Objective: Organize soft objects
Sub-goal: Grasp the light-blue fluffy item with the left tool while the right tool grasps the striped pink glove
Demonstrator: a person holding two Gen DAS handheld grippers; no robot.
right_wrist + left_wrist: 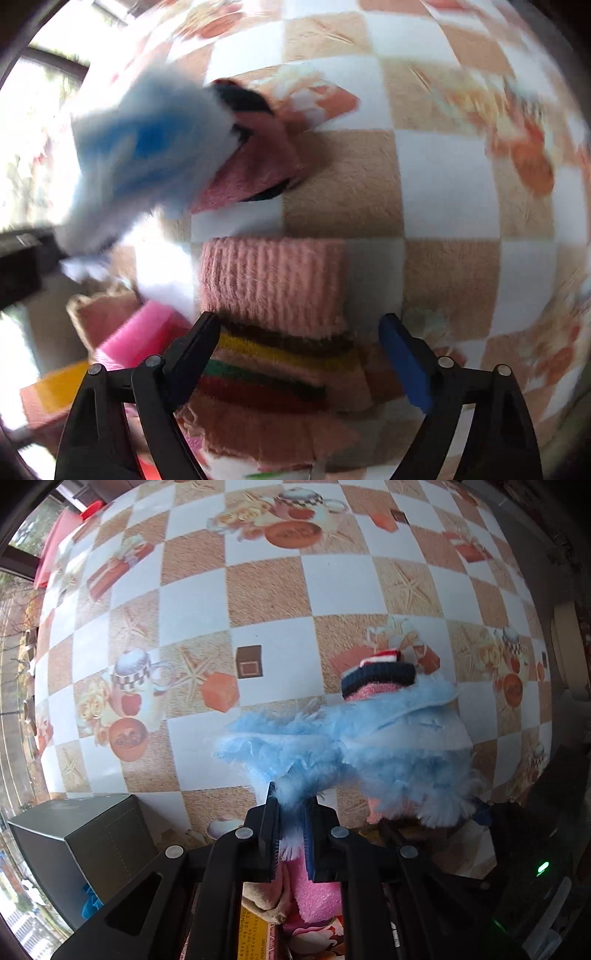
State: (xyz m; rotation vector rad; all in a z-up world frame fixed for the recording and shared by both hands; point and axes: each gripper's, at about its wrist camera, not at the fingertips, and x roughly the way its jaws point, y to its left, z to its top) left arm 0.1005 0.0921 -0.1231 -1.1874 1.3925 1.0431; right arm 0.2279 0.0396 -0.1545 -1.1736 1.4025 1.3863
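My left gripper [291,803] points down and is shut on a tuft of the fluffy light-blue cloth [369,746]. A pink sock with a navy, white and red cuff [376,679] pokes out from behind that cloth. In the right wrist view the blue cloth [147,147] is blurred at the upper left, lying partly over the dark-cuffed pink sock [258,158]. My right gripper [299,325] stands open astride a pink ribbed sock with brown, yellow, green and red stripes [273,291]. Its blue right pad [402,354] is clear of the sock.
The table carries a checkered tan-and-white printed cloth [258,602]. A box below my left gripper holds a bright pink fluffy piece [317,897] and a beige cloth [262,897]. A dark grey box [81,849] stands at the lower left. Red items [55,542] lie at the far left edge.
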